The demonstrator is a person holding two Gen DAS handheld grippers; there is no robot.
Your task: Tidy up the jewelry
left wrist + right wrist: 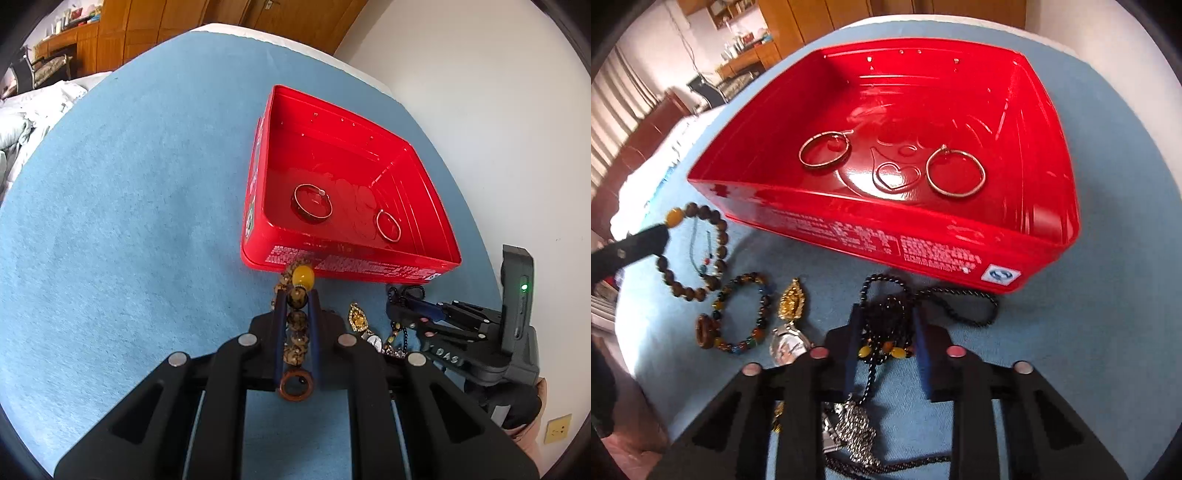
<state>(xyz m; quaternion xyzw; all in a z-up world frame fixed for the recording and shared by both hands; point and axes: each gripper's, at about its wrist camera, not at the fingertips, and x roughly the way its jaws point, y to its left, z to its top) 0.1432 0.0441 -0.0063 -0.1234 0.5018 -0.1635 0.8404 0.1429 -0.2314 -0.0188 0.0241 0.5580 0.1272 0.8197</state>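
The left gripper (295, 295) is pinching the brown bead bracelet (296, 325); the right gripper (886, 325) is straddling the black bead necklace (886, 314), pads not clearly pressing. Beyond, the red tin (1063, 221) is waiting: dangling strands risk snagging its near rim.

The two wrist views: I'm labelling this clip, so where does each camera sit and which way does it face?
Left wrist: on the left gripper, tilted down past its fingers, shut on the brown bead bracelet; the right gripper shows alongside.
Right wrist: on the right gripper, angled down over the black bead necklace.
Shared: red tin, two bangles.
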